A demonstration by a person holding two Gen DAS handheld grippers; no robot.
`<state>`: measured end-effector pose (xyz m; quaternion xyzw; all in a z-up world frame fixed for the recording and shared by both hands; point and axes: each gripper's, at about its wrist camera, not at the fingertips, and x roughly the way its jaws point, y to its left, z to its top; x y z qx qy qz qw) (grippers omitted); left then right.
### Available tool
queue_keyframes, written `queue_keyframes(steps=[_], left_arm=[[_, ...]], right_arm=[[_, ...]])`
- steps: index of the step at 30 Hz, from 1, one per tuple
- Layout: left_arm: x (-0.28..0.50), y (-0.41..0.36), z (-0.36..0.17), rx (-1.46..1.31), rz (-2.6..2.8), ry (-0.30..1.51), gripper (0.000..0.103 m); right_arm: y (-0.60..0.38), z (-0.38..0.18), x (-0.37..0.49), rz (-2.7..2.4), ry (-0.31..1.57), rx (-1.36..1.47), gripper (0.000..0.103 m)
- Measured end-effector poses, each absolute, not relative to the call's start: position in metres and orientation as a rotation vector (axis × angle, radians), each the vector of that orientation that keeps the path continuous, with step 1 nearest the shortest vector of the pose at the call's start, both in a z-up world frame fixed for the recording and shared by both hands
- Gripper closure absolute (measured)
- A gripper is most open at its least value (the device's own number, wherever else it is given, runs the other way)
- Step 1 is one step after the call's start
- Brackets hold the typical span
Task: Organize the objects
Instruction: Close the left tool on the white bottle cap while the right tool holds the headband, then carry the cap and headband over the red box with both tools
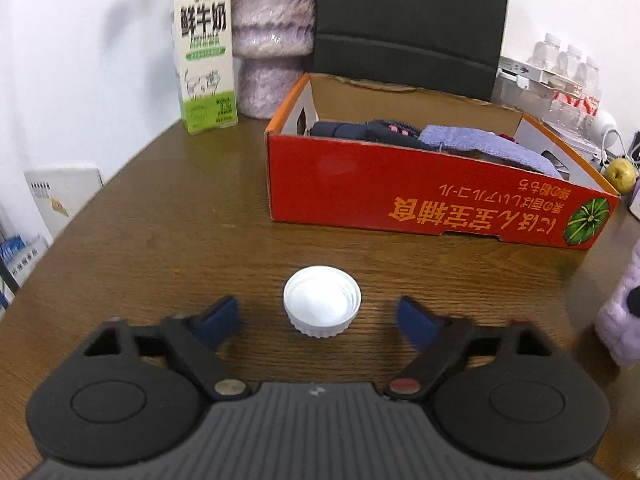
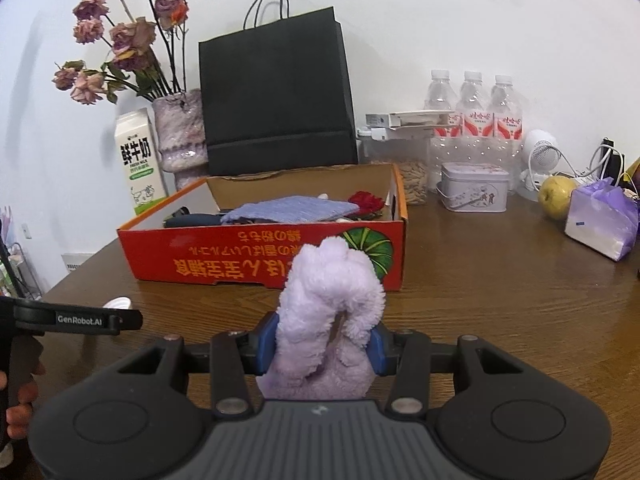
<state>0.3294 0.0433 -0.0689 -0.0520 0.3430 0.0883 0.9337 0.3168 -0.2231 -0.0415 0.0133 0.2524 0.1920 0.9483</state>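
Observation:
A white bottle cap (image 1: pixel 322 306) lies open side up on the brown table. My left gripper (image 1: pixel 319 320) is open, one finger on each side of the cap, not touching it. My right gripper (image 2: pixel 323 346) is shut on a fluffy lilac sock (image 2: pixel 330 312) and holds it in front of the red cardboard box (image 2: pixel 256 264). The sock also shows at the right edge of the left wrist view (image 1: pixel 622 312). The box (image 1: pixel 420 196) holds a purple cloth (image 1: pixel 488 146), dark socks (image 1: pixel 360 130) and a red item (image 2: pixel 366 201). The cap (image 2: pixel 118 303) also shows beside the left gripper in the right wrist view.
A milk carton (image 1: pixel 204 52), a fuzzy vase (image 1: pixel 272 36) with dried flowers and a black paper bag (image 2: pixel 276 96) stand behind the box. Water bottles (image 2: pixel 474 108), a tin (image 2: pixel 474 192), a yellow fruit (image 2: pixel 558 196) and a tissue pack (image 2: pixel 602 224) sit at the right.

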Motion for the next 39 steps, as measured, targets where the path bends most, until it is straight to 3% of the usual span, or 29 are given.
queue_keyframes(steps=[1,2,3,39], left_arm=[[0.329,0.044,-0.068,-0.107,0.180,0.692,0.038],[0.329,0.045,-0.068,-0.115,0.174,0.685,0.044],[0.329,0.047,-0.067,-0.129,0.166,0.678,0.063],[0.248,0.006,-0.033,-0.146,0.125,0.528,0.062]], right_arm=[[-0.222,-0.042,0.318,0.388,0.515,0.024,0.059],[-0.221,-0.043,0.318,0.385,0.517,0.020,0.059],[-0.220,-0.044,0.318,0.386,0.518,0.015,0.059],[-0.201,-0.024,0.287,0.465,0.433,-0.033,0.059]])
